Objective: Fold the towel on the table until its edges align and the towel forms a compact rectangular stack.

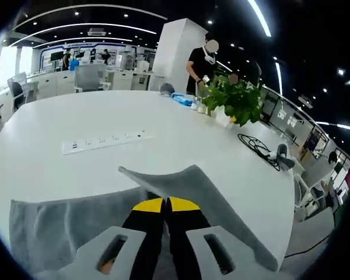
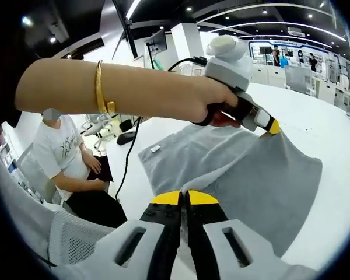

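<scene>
Left claw (image 1: 165,203): yellow-tipped jaws pinched together on the grey towel (image 1: 76,219), gripping a raised edge so the cloth peaks just beyond the tips. The rest of the towel lies on the white worktop (image 1: 181,140), spread to either side of the claw.

Right claw (image 2: 184,198): jaws likewise closed on a towel edge — fabric bunches right at the yellow tips. In the right gripper view the towel (image 2: 251,175) drapes away from this claw and rises to a second lifted corner, where the left claw (image 2: 272,126) pinches it, held by a person's hand (image 2: 207,99); a gold bracelet (image 2: 99,87) sits on that forearm. A small white tag (image 2: 156,149) shows on the towel's far corner, which lies flat on the worktop.

Past the towel in the left gripper view: a white power strip (image 1: 105,142) nearby, a potted green plant (image 1: 236,100) well beyond it near the far edge, and a coiled black cable (image 1: 258,146) beside the plant. A person in black (image 1: 199,64) stands behind the plant. In the right gripper view a seated person in a white t-shirt (image 2: 61,154) is off the worktop's edge, beyond the towel's tagged corner.
</scene>
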`<state>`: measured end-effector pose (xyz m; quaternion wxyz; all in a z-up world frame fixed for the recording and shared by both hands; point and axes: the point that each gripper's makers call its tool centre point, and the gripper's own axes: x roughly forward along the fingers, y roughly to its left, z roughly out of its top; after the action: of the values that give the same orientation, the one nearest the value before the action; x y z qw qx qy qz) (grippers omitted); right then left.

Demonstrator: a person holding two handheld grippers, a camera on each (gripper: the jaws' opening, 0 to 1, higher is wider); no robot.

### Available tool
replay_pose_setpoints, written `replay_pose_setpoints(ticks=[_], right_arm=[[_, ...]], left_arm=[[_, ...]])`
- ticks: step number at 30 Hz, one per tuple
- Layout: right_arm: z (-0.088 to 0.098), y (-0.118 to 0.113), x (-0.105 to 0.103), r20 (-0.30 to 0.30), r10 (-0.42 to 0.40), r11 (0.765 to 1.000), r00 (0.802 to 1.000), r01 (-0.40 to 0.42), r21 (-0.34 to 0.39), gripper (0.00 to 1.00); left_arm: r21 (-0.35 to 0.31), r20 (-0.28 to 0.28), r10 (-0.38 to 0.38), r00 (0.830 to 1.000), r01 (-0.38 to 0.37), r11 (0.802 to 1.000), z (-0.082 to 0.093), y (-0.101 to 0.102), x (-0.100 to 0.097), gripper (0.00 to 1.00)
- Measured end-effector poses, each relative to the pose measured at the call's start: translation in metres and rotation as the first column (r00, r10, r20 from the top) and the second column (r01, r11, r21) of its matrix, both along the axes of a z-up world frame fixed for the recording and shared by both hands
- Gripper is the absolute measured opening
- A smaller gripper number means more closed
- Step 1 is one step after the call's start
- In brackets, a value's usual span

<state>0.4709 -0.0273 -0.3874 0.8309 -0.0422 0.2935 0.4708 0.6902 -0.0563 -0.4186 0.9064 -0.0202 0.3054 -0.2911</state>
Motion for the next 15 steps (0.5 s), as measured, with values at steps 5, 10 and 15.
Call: replay_pose_setpoints(ticks=[5, 10, 15], right_arm=[[0.007, 0.02, 0.001, 0.02, 0.029, 1.0, 0.999, -0.03, 0.01, 0.0], [0.014, 0.039, 0.002, 0.047, 0.055, 0.998, 0.997, -0.056, 0.017, 0.0], [0.02, 0.059, 0.002, 0.067, 0.094, 0.995, 0.993, -0.095, 0.014, 0.0]], left_arm=[[0.025, 0.02, 0.005, 1.0, -0.005, 1.0, 0.006, 0.021, 0.002, 0.01], [0.061, 0.04, -0.001, 0.999, -0.002, 0.998, 0.012, 0.042, 0.005, 0.01], [0.028, 0.061, 0.032, 0.998, -0.033, 0.999, 0.032, 0.057, 0.004, 0.01]])
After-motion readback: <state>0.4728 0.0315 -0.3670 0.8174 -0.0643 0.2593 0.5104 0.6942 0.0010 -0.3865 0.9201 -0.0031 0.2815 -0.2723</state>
